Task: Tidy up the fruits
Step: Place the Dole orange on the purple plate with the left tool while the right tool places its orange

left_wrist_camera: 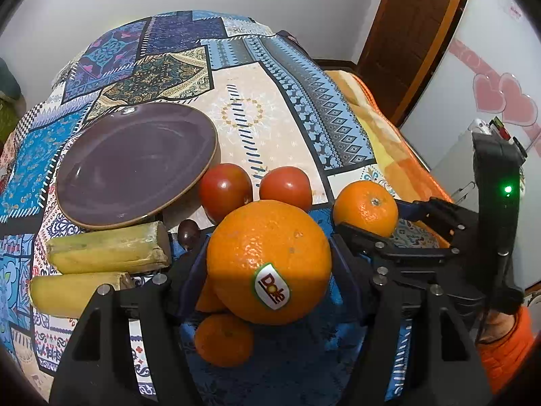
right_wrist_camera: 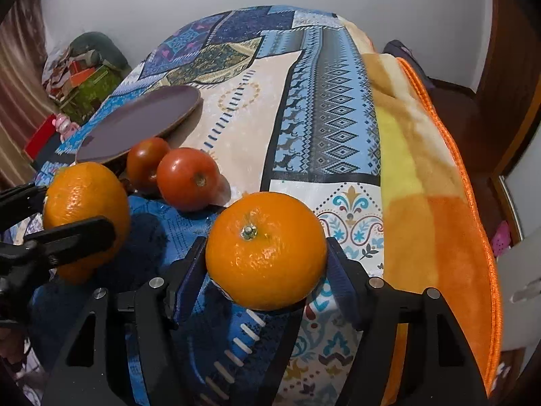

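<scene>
The plate (left_wrist_camera: 135, 165) has a glossy glazed finish, and the two tomatoes (left_wrist_camera: 225, 191) have smooth, shiny skin. The large orange (left_wrist_camera: 268, 260) has dimpled peel and carries a glossy sticker (left_wrist_camera: 272, 287). The bench cloth (left_wrist_camera: 290, 108) is printed fabric; each tool (right_wrist_camera: 267, 260) is matt black plastic with metal screws.

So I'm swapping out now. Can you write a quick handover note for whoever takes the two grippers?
Left gripper: shut on the big stickered orange, held above the cloth.
Right gripper: shut on a smaller orange, also lifted.
Purple plate: nothing on it yet.
On the tablecloth: two tomatoes beside the plate, two bananas at the left, one more orange under the left gripper.
Done: both oranges picked up. Left: place them, then sort the rest.
</scene>
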A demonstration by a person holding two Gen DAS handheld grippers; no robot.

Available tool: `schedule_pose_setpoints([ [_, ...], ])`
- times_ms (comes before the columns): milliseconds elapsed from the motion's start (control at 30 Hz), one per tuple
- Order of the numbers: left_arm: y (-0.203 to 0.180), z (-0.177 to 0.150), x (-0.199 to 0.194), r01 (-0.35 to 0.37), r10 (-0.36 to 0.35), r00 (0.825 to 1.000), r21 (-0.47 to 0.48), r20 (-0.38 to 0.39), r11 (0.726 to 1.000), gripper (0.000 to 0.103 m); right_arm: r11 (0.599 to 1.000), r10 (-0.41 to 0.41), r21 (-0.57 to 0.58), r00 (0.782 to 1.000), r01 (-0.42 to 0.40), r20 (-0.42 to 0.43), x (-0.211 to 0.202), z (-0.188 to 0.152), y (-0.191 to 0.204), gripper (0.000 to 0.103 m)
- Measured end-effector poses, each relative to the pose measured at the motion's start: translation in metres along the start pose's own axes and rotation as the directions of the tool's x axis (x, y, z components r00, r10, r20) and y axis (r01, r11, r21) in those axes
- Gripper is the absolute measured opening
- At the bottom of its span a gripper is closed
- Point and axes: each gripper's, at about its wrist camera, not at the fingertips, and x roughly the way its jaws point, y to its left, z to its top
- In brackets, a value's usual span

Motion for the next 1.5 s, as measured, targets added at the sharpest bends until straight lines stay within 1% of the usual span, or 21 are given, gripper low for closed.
schedule_pose_setpoints([
  [167,0.000,0.003,-0.006,0.000,0.000,1.000,-0.002,0.017,1.000,0.068,1.000,-0.009,-0.006,1.000,0.009,0.015,-0.005,-0.001,0.001,0.063],
  [300,0.004,0.005,-0.017,0.008,-0.007,0.999,-0.013,0.041,1.000,0.068,1.000,0.008,0.002,0.999,-0.008,0.032,-0.013,0.003,0.004,0.063],
  [567,0.017,0.012,-0.052,-0.011,0.015,0.994,-0.031,0.112,0.999,0.068,0.998,0.037,-0.054,0.990,-0.030,0.133,-0.048,0.026,0.032,0.062],
  [833,0.047,0.020,-0.087,-0.056,0.066,0.981,-0.065,0.180,0.996,0.068,0.993,0.083,-0.102,0.975,-0.063,0.205,-0.067,0.049,0.065,0.062],
  [1067,0.082,0.031,-0.113,-0.094,0.117,0.966,-0.108,0.232,0.990,0.068,0.988,0.105,-0.135,0.962,-0.072,0.253,-0.064,0.075,0.088,0.062],
  [1233,0.104,0.041,-0.123,-0.117,0.145,0.956,-0.124,0.255,0.985,0.068,0.986,0.124,-0.142,0.955,-0.088,0.270,-0.058,0.090,0.103,0.062],
  [1367,0.117,0.049,-0.126,-0.136,0.166,0.950,-0.126,0.265,0.983,0.068,0.985,0.131,-0.149,0.952,-0.092,0.277,-0.050,0.103,0.113,0.062],
  [1500,0.131,0.056,-0.122,-0.154,0.184,0.947,-0.130,0.262,0.980,0.068,0.982,0.143,-0.157,0.953,-0.104,0.266,-0.039,0.114,0.121,0.062],
])
